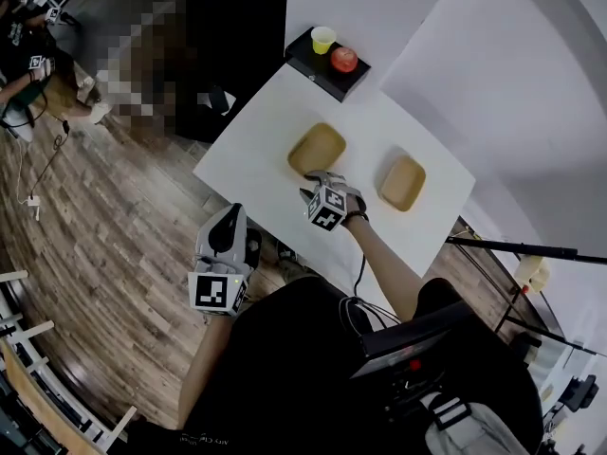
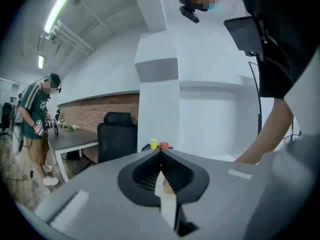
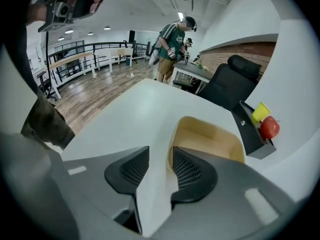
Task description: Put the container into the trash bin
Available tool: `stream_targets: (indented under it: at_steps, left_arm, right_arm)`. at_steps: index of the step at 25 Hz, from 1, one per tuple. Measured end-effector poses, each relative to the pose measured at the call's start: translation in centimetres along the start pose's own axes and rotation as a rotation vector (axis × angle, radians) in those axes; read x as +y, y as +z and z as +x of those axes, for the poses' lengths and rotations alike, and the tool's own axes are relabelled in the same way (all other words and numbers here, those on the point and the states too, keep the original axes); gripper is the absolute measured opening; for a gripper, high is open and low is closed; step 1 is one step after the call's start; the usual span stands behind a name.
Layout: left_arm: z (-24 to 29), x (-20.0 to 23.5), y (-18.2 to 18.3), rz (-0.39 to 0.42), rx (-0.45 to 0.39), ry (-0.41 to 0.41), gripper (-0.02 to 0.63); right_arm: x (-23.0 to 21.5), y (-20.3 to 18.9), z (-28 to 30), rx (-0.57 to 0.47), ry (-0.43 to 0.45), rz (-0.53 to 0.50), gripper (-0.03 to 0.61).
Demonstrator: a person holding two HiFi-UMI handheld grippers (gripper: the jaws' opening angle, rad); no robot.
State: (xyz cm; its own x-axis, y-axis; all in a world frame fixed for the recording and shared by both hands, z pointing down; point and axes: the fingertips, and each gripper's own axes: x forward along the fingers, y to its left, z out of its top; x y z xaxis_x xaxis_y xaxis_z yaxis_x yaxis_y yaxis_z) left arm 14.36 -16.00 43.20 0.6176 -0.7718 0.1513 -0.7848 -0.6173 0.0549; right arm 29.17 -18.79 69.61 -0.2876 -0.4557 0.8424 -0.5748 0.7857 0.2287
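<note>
Two shallow tan containers lie on the white table (image 1: 256, 150). My right gripper (image 1: 318, 178) hangs low over the near edge of the left container (image 1: 317, 148), pointing steeply down. In the right gripper view that gripper (image 3: 160, 151) is open. Its right pad sits over the container (image 3: 210, 136), its left pad is over bare table, and the container's near rim runs along the gap. Nothing is gripped. My left gripper (image 1: 230, 218) hovers off the table's near-left edge over the wooden floor. In the left gripper view it (image 2: 160, 154) is shut and empty.
The second tan container (image 1: 403, 182) lies to the right on the table. A black box (image 1: 318, 69) at the far edge carries a yellow cup (image 1: 323, 38) and a red apple (image 1: 344, 59). A black office chair (image 3: 227, 81) stands beyond, and a person (image 3: 172, 46) stands at a distant desk.
</note>
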Motion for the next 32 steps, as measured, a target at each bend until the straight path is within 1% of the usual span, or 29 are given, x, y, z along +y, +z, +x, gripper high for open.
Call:
stream_targets:
  at_steps: [1,4,8,12,14,17,20,23,27,32]
  left_arm:
    - [-0.2,0.2,-0.2,-0.005,0.003,0.008,-0.002]
    - [-0.7,1.0,-0.4,-0.014,0.005,0.025,-0.003]
    - [-1.4,1.7,-0.4,-0.019,0.001,0.040,-0.002]
    - [-1.9,2.0,-0.7,-0.030,0.004,0.047,-0.002]
    - [-2.2,2.0,-0.7,-0.035,0.006,0.045,-0.003]
    - [-3.1,2.0,-0.5,-0.037,0.002,0.041,-0.002]
    - [-4.3,2.3,0.0,-0.036,-0.011,0.034,-0.002]
    - [-5.6,3.1,0.0,-0.039,-0.007,0.029,-0.002]
    - [-7.2,4.4,0.7,-0.049,-0.010,0.036,-0.002]
    - [-9.1,4.7,0.4,-0.067,-0.035,-0.003,-0.002]
  right_arm:
    - [0.1,-0.2,0.3,0.020,0.003,-0.009,0.161]
    - [0.3,-0.3,1.1,0.059,0.003,-0.021,0.161]
    - [0.0,-0.1,1.6,0.080,-0.036,-0.008,0.135]
    - [-0.5,-0.7,1.7,0.126,-0.083,-0.011,0.037]
    - [-0.1,-1.2,1.8,0.147,-0.078,-0.004,0.031]
    - [0.7,-1.6,1.9,0.174,-0.071,-0.004,0.049]
    - [0.8,-1.3,1.8,0.212,-0.082,-0.018,0.029]
    - [1.8,-1.0,1.5,0.249,-0.080,0.003,0.021]
    - [3.0,-0.3,0.6,0.260,-0.114,0.013,0.021]
    - [5.3,1.0,-0.8,0.265,-0.127,0.000,0.021]
